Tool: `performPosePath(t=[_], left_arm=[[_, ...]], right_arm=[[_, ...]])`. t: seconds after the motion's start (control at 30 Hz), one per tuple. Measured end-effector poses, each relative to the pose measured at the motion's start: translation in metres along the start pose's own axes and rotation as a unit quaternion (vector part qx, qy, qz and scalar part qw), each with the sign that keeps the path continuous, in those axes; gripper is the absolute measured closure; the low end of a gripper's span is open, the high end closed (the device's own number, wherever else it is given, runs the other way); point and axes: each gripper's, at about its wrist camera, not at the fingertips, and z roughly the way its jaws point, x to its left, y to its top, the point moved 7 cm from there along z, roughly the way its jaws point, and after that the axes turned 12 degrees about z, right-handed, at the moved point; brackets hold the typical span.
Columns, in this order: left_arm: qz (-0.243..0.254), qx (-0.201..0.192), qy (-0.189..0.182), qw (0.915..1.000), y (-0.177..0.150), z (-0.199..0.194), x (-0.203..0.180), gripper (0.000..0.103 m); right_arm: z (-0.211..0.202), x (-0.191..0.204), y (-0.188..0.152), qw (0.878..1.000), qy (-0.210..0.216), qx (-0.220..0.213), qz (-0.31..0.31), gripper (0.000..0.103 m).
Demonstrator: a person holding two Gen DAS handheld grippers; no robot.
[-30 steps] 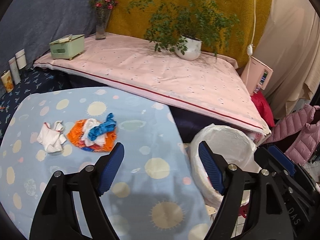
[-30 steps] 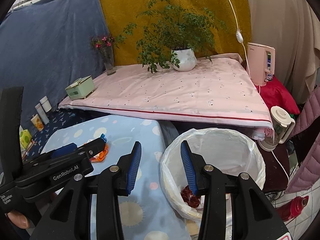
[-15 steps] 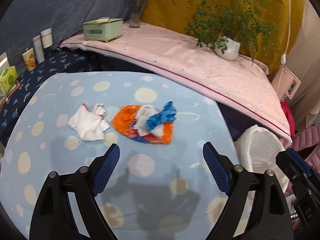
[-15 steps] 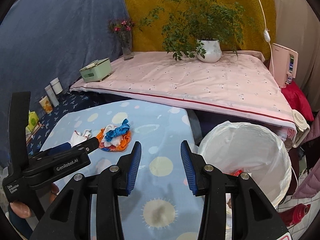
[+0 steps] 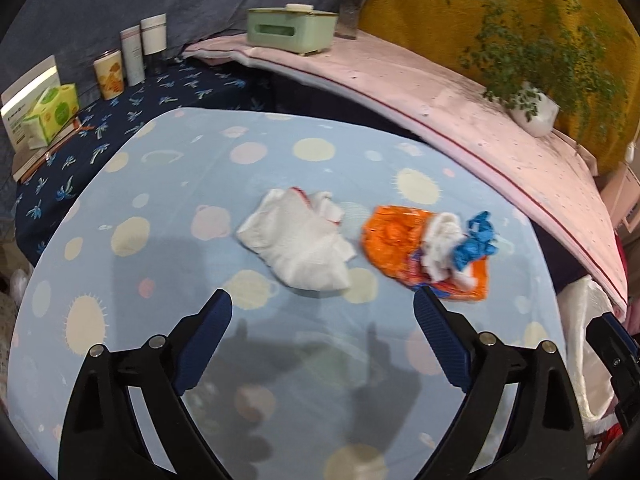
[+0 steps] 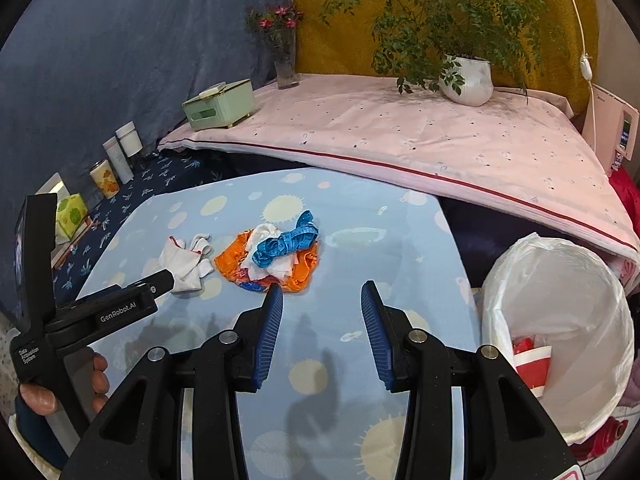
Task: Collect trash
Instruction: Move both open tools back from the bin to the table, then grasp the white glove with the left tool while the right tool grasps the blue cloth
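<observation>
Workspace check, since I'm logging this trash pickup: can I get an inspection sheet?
Surface: blue dotted tablecloth.
Job's things: white crumpled cloth; orange wrapper with blue scrap on top; lined bin off the table's right side, already holding trash.
Clutter: nothing seen on the table.
Grippers: left gripper open, empty; right gripper open, empty.
Cables: white cord on the back wall.
Surroundings: potted plant, green box, flower vase.

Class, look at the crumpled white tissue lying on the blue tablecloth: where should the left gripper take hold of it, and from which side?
Grip the crumpled white tissue across its thick middle bulge, coming down from above with the open left gripper. It lies low and limp on the tablecloth, so a side approach would likely push it along. It sits apart from the orange wrapper, leaving room for both fingers.
</observation>
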Motion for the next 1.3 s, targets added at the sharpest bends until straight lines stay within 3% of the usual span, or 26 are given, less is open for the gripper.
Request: performPosePath(t=[0.27,0.6,0.77,0.9,1.03,1.3], left_arm=[[-0.010,0.009,0.008,0.9999,0.010,0.030,0.032,0.015],[-0.011,0.017,-0.018,0.9996,0.026,0.067,0.034,0.017],[-0.009,0.026,-0.033,0.9991,0.028,0.080,0.028,0.032],[-0.012,0.031,-0.046,0.9984,0.025,0.086,0.027,0.054],[-0.013,0.031,-0.060,0.9977,0.024,0.085,0.025,0.078],[-0.011,0.028,-0.066,0.9974,0.025,0.076,0.015,0.084]], right_arm=[[0.047,0.027,0.005,1.000,0.008,0.017,0.008,0.057],[0.105,0.042,0.017,0.999,0.011,0.041,0.033,0.056],[0.122,0.042,0.014,0.998,0.006,0.050,0.038,0.056],[0.132,0.040,0.009,0.997,0.007,0.061,0.043,0.058],[0.134,0.038,0.006,0.997,0.014,0.063,0.046,0.069],[0.124,0.041,0.009,0.997,0.022,0.056,0.047,0.064]])
